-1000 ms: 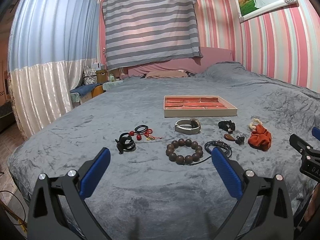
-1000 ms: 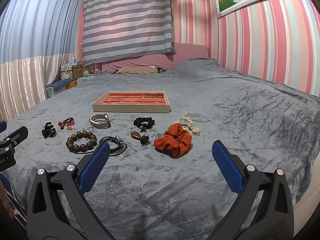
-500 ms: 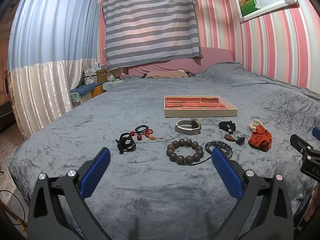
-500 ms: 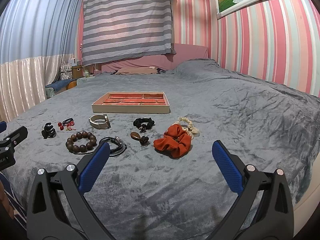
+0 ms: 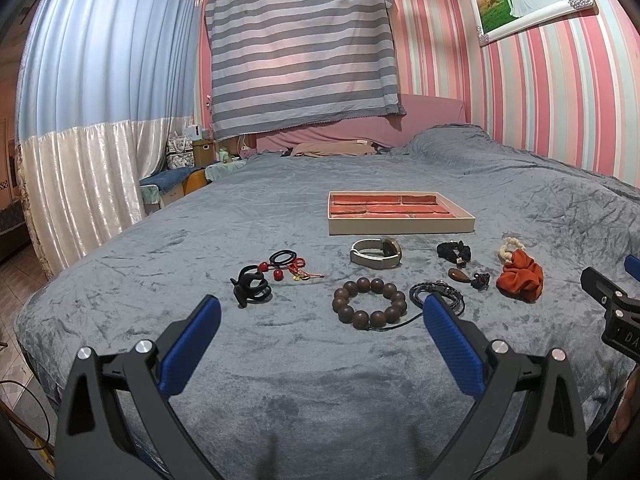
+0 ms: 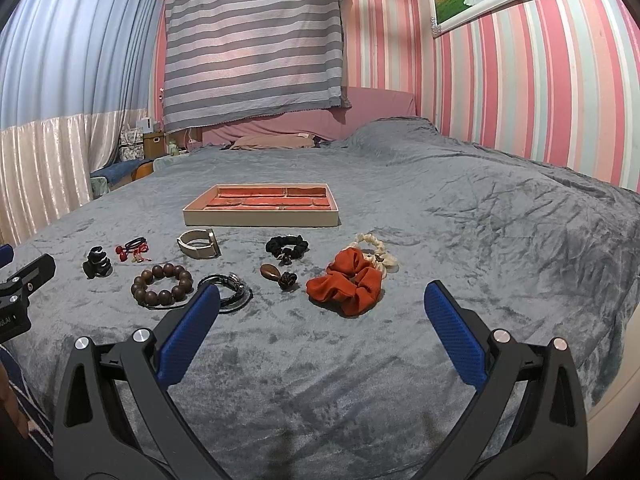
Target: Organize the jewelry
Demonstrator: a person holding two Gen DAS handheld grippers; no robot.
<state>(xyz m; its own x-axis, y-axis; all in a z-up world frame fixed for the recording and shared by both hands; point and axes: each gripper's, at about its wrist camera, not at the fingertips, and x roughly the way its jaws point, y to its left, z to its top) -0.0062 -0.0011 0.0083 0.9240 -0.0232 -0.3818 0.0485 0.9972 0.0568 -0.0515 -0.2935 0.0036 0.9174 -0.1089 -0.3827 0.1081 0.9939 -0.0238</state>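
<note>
A beige tray (image 5: 401, 225) (image 6: 262, 218) with a red lining lies on the grey bed. In front of it are a brown bead bracelet (image 5: 369, 301) (image 6: 161, 284), a beige watch band (image 5: 375, 253) (image 6: 199, 243), a black claw clip (image 5: 250, 285) (image 6: 96, 261), red bead hair ties (image 5: 286, 265), a black cord bracelet (image 5: 438, 292) (image 6: 226, 282), a black scrunchie (image 5: 453, 250) (image 6: 287, 246), a brown pendant (image 6: 276, 273), an orange scrunchie (image 5: 520, 275) (image 6: 345, 282) and a cream scrunchie (image 6: 373, 249). My left gripper (image 5: 320, 314) and right gripper (image 6: 322, 302) hover open and hold nothing, short of the items.
The grey blanket (image 5: 304, 380) covers the whole bed. Blue and white curtains (image 5: 80, 120) hang on the left, a striped cloth (image 5: 300, 48) covers the far wall, and cluttered bedside furniture (image 5: 188, 156) stands beyond the bed's left edge. The bed's right edge (image 6: 616, 384) drops off nearby.
Both grippers have drifted very slightly; the scene sits a touch lower in the left view. Nothing was touched or moved.
</note>
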